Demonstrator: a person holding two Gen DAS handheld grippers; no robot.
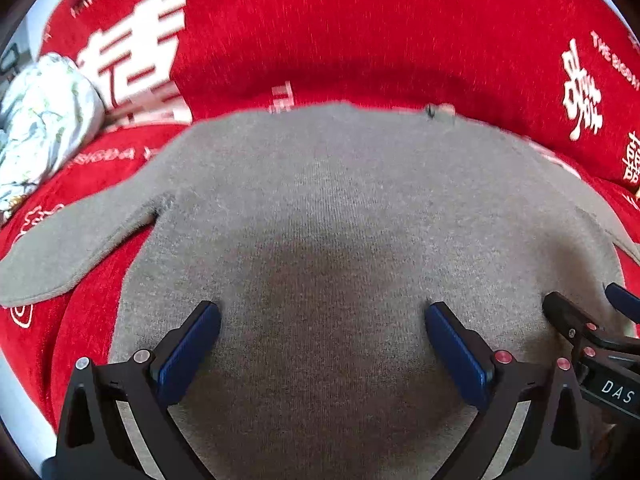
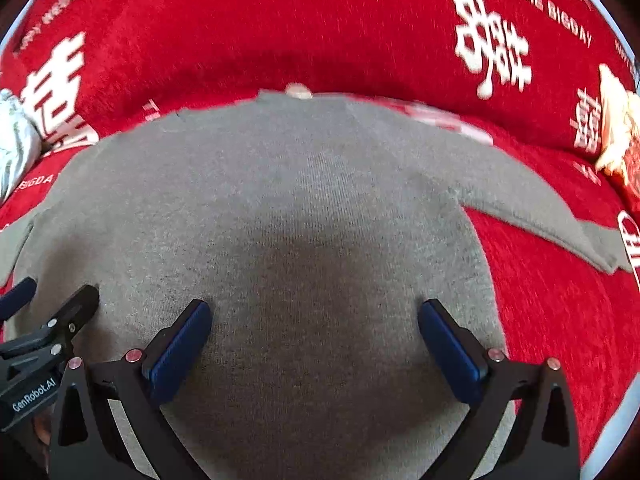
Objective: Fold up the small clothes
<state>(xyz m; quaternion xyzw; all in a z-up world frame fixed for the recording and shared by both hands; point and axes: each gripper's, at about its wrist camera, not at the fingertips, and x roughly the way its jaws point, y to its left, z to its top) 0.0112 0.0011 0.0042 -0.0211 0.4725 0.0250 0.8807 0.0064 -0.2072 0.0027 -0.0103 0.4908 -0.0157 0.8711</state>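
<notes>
A small grey-brown knit sweater (image 1: 320,208) lies flat on a red cloth (image 1: 340,32), body spread, one sleeve (image 1: 76,240) stretched out to the left. In the right wrist view the sweater (image 2: 288,208) shows its other sleeve (image 2: 552,216) stretched to the right. My left gripper (image 1: 322,316) is open just above the lower body of the sweater, holding nothing. My right gripper (image 2: 314,314) is open beside it, also over the lower body. Each gripper shows at the edge of the other's view.
The red cloth (image 2: 320,28) carries white characters and lettering. A white floral bundle of fabric (image 1: 40,120) lies at the far left. A pale cream object (image 2: 616,128) sits at the far right edge.
</notes>
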